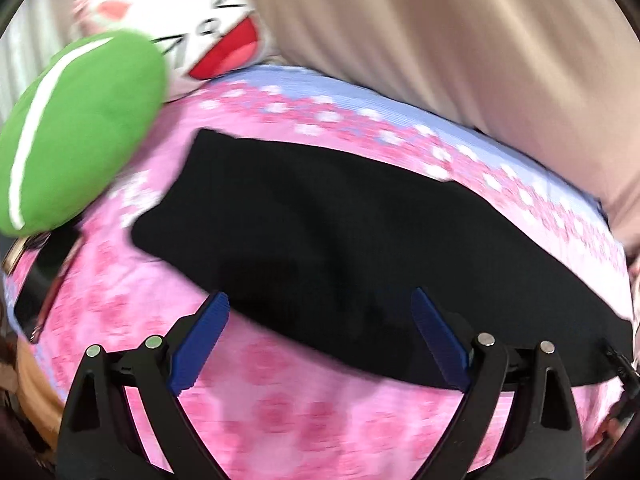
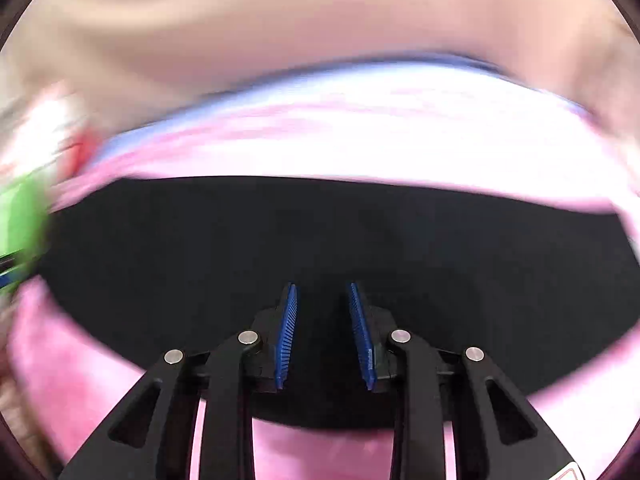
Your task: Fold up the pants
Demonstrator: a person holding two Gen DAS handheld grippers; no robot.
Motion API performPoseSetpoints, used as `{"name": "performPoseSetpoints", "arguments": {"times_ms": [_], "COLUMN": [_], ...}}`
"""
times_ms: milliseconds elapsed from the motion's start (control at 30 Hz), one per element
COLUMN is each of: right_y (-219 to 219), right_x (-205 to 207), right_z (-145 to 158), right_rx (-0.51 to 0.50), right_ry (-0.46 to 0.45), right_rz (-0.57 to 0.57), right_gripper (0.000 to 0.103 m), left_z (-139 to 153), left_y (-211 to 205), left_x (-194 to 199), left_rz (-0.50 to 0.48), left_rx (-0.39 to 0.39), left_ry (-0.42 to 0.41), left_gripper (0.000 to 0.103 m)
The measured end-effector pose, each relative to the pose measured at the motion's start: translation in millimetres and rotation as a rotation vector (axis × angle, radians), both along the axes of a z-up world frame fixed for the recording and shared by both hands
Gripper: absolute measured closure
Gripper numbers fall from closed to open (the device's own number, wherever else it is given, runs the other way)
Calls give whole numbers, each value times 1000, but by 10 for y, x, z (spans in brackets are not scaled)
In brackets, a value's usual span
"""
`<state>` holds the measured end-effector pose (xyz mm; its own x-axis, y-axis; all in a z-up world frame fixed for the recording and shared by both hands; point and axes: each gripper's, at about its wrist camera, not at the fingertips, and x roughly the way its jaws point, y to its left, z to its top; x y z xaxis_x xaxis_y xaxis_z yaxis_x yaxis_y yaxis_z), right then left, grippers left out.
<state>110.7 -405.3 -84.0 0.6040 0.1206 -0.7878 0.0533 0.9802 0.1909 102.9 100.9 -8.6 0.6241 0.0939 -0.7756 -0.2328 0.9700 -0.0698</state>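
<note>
Left wrist view: black pants [image 1: 340, 248], soft matte knit, lie flat in a folded oblong on a pink floral bedsheet [image 1: 280, 412]. Left hand-held gripper [image 1: 320, 300] gapes wide, ribbed blue pads empty. Green plush cushion [image 1: 76, 128] beside it. Right hand-held gripper [image 2: 322, 292] hangs over the pants, pads nearly together, nothing visibly pinched.

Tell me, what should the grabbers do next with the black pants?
Probably lower the open left gripper onto the near edge of the black fabric pants and pinch. They lie flat on the pink flowered bedsheet, and its jaws hold nothing.
</note>
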Motion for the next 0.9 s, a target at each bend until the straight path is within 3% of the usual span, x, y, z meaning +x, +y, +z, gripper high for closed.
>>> {"name": "performPoseSetpoints", "arguments": {"times_ms": [33, 67, 100, 200, 233, 300, 467, 500, 667, 733, 800, 833, 900], "right_y": [-354, -788, -1011, -1554, -1656, -1782, -1829, -1822, -1962, -1965, -1957, -1956, -1994], "right_x": [-143, -355, -484, -784, -816, -776, -431, -388, -503, -474, -509, -532, -559], "right_z": [-26, -25, 0, 124, 152, 166, -50, -83, -86, -236, -172, -112, -44], "right_rx": [38, 126, 112, 108, 129, 124, 170, 164, 152, 157, 151, 142, 116], "right_ry": [-6, -15, -20, -76, -97, -119, -61, -53, -68, -16, -40, -56, -98], "right_rz": [-54, -136, -219, -370, -391, -399, -335, -319, -332, -327, -333, -349, -406], "right_gripper": [97, 90, 78, 71, 62, 60, 66, 90, 88, 85, 74, 53, 36], "left_z": [-26, -47, -74, -147, -166, -202, -248, -256, -278, -303, -317, -317, -318], "left_y": [-154, -268, -416, -822, -971, -1204, -1718, -1771, -1933, -1955, -1981, -1984, -1984], "left_x": [50, 82, 121, 211, 234, 257, 254, 251, 239, 247, 246, 238, 219], "left_rz": [-22, -40, -59, -116, -137, -168, -229, -235, -242, -247, -252, -254, -259], "left_rx": [12, 18, 20, 10, 13, 25, 94, 98, 135, 149, 154, 154, 152], "left_ry": [8, 14, 23, 46, 50, 56, 58, 61, 70, 74, 80, 79, 81], "left_gripper": [12, 12, 12, 12, 12, 12, 12, 12, 11, 8, 8, 8, 8]}}
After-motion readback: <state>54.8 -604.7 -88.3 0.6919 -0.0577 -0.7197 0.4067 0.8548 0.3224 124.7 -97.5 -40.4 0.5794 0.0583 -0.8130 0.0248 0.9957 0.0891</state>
